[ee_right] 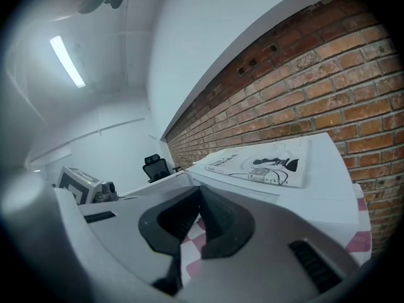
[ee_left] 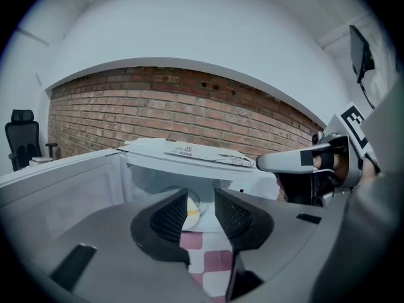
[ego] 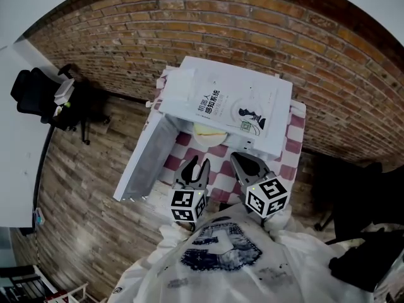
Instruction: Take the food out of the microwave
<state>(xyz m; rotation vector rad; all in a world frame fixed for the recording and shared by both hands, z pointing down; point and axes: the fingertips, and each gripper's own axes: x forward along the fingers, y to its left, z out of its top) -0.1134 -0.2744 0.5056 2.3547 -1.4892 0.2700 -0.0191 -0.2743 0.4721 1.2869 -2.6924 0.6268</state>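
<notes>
**Head view.** Left gripper [ego: 197, 163]: jaws released, a V-shaped gap between the tips, nothing in it. Right gripper [ego: 239, 160]: jaws clenched, tips together, holding nothing. Both hang just in front of the white box-shaped microwave oven [ego: 278, 137], over the pink-and-white checked tablecloth [ego: 218, 168]. The white microwave door [ego: 146, 163] is swung open to the left. The white plate of pale yellow food [ego: 208, 130] sits inside the cavity, near its front edge, apart from both grippers. 1 white printed booklet [ego: 230, 103] lies flat on the microwave roof. A black office chair [ego: 36, 96] stands well apart at the left on the wooden plank floor [ego: 82, 194]. A red brick wall [ego: 252, 24] runs behind.

**Left gripper view.** Left gripper [ee_left: 201, 202]: 2 dark ribbed pads apart, no object between them. Through the gap the plate of food [ee_left: 192, 212] shows on the cavity floor, with checked cloth [ee_left: 211, 261] below it. The door [ee_left: 57, 194] stands open at the left; the booklet [ee_left: 202, 153] lies on top.

**Right gripper view.** Right gripper [ee_right: 197, 199]: pads meet at the tips, empty. Checked cloth [ee_right: 192, 252] shows below them. The booklet [ee_right: 265, 166] lies on the microwave roof [ee_right: 331, 169] at the right. The food is not visible here.
</notes>
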